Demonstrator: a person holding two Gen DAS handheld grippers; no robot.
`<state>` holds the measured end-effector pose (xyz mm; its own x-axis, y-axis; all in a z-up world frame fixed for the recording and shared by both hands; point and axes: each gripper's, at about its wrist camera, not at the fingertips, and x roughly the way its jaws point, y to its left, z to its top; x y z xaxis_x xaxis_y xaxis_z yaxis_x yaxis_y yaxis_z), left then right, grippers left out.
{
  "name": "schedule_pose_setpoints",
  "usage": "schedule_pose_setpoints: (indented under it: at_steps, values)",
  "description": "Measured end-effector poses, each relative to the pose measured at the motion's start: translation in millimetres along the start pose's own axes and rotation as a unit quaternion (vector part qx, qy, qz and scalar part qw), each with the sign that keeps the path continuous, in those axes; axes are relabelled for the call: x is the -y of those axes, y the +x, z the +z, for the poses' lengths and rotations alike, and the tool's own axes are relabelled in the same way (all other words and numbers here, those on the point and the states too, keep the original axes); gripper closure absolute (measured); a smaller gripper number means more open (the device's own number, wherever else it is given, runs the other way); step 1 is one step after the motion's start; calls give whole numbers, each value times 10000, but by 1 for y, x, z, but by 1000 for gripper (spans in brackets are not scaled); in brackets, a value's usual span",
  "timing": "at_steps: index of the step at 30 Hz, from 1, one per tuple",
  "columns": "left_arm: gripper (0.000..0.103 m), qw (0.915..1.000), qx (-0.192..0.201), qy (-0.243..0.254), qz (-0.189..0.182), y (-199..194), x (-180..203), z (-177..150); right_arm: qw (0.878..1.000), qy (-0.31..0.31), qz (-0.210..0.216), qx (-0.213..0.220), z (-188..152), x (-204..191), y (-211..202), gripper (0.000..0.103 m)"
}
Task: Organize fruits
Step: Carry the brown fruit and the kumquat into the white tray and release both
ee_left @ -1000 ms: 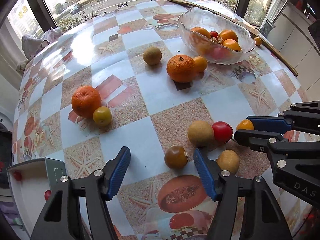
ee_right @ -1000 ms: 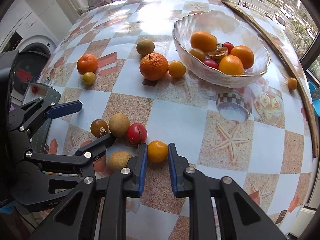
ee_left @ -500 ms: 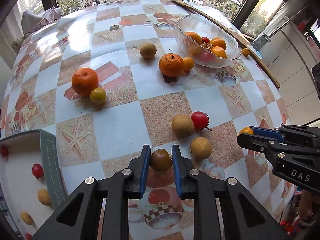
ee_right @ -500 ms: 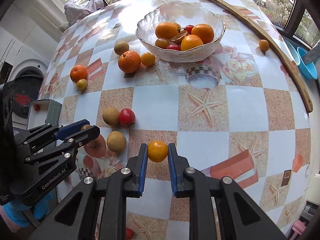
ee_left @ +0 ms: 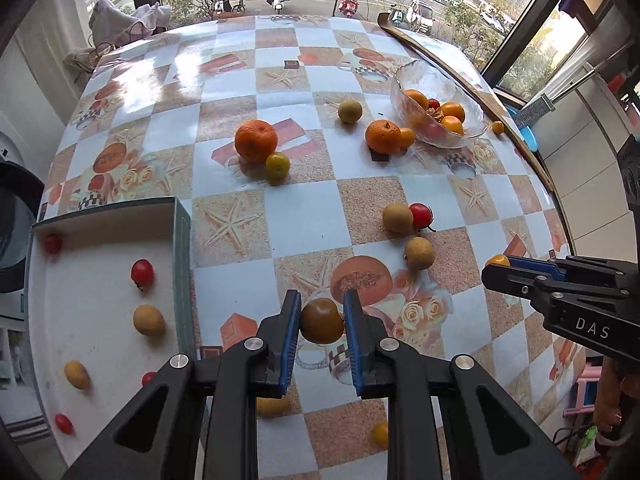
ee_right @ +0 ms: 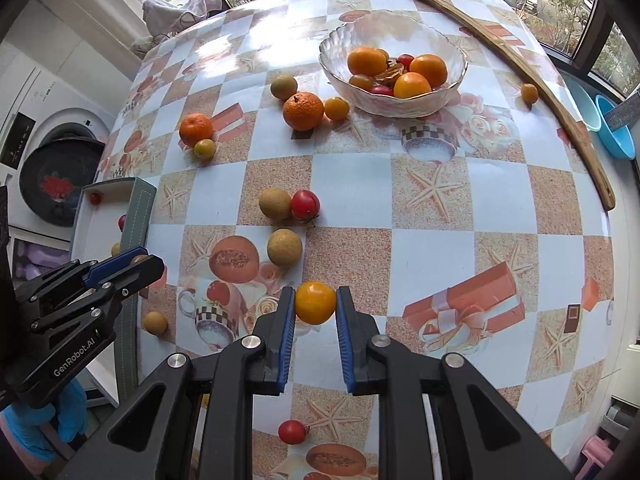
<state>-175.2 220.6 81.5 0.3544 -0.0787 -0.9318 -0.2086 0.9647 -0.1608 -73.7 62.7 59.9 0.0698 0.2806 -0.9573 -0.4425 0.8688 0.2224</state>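
My left gripper (ee_left: 321,320) is shut on a brownish tomato (ee_left: 321,321) and holds it above the table, right of a white tray (ee_left: 100,224) with small fruits in it. My right gripper (ee_right: 315,304) is shut on a small orange fruit (ee_right: 315,303), also held above the table. A glass bowl (ee_right: 400,26) with oranges and tomatoes stands at the far side. Two tan fruits (ee_right: 274,204) (ee_right: 284,247) and a red tomato (ee_right: 305,205) lie mid-table. Two large oranges (ee_right: 303,111) (ee_right: 195,129) lie further back.
A long wooden stick (ee_right: 520,64) lies along the table's far right edge, with a small orange fruit (ee_right: 529,93) beside it. A red tomato (ee_right: 292,432) and a tan fruit (ee_right: 155,323) lie near the front edge. A washing machine (ee_right: 52,168) stands to the left.
My left gripper shut on the brownish tomato and lifted it. My right gripper lifted the small orange fruit. Both views pulled back and up from the table.
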Motion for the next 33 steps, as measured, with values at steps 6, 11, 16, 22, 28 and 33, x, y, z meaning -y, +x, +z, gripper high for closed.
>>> schedule_pose_setpoints:
  at_steps: [6, 11, 16, 22, 28, 33]
  values:
    - [80, 9996, 140, -233, 66, -18, -27, -8, 9995, -299, -20, -42, 1, -30, -4, 81]
    - [80, 9983, 250, -500, 173, -32, -59, -17, 9983, -580, 32, -82, 6, -65, -2, 81]
    - [80, 9959, 389, -724, 363, -49, -99, -23, 9963, -841, 151, -104, 12, -106, 5, 81]
    - [80, 9916, 453, -1001, 685, -57, -148, -29, 9927, -1146, 347, -152, 24, -156, 18, 81]
    - [80, 9882, 414, -1197, 863, -48, -186, -30, 9896, -1337, 486, -232, 40, -199, 37, 81]
    - [80, 9873, 357, -1245, 917, -36, -201, -27, 9879, -1415, 533, -336, 50, -223, 55, 81]
